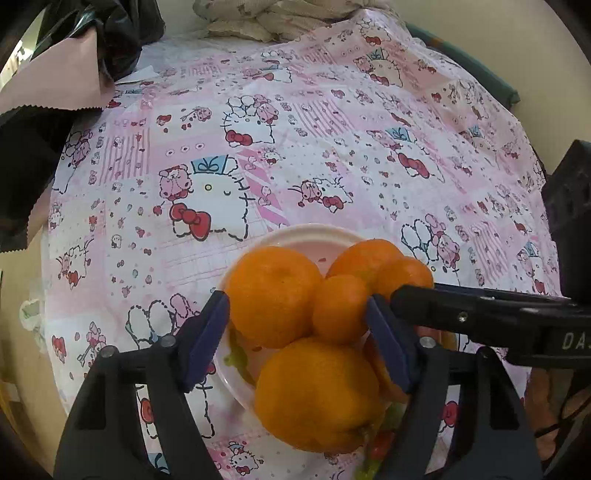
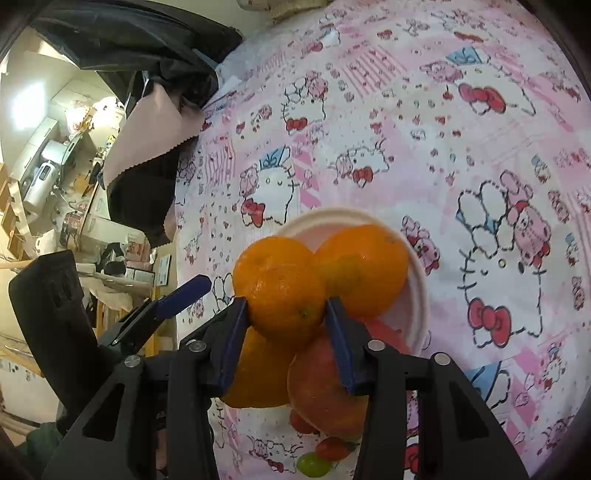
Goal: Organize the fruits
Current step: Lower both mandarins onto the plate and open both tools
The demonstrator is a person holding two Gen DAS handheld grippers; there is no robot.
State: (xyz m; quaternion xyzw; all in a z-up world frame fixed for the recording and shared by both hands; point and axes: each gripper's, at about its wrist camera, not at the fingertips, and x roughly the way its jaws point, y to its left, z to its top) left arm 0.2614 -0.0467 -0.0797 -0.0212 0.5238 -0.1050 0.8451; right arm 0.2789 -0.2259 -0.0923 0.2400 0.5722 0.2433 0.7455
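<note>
A pale pink plate [image 1: 295, 236] on the Hello Kitty cloth holds several oranges. In the left wrist view my left gripper [image 1: 295, 325] is open above the pile, with a small orange [image 1: 338, 310] and a larger orange [image 1: 271, 295] between its blue pads; a big orange [image 1: 317, 395] sits nearer. My right gripper [image 2: 286, 317] is shut on a small orange [image 2: 286, 306] over the plate [image 2: 417, 295]. Its finger [image 1: 461, 314] reaches in from the right in the left wrist view. A reddish apple [image 2: 325, 387] lies below, with small red and green fruits [image 2: 314, 463].
A pink patterned cloth [image 1: 332, 147] covers the table. A black bag with a pink cloth [image 1: 55, 81] sits at the far left. Folded fabric [image 1: 277, 18] lies at the back edge. A cluttered room [image 2: 55, 166] shows beyond the left table edge.
</note>
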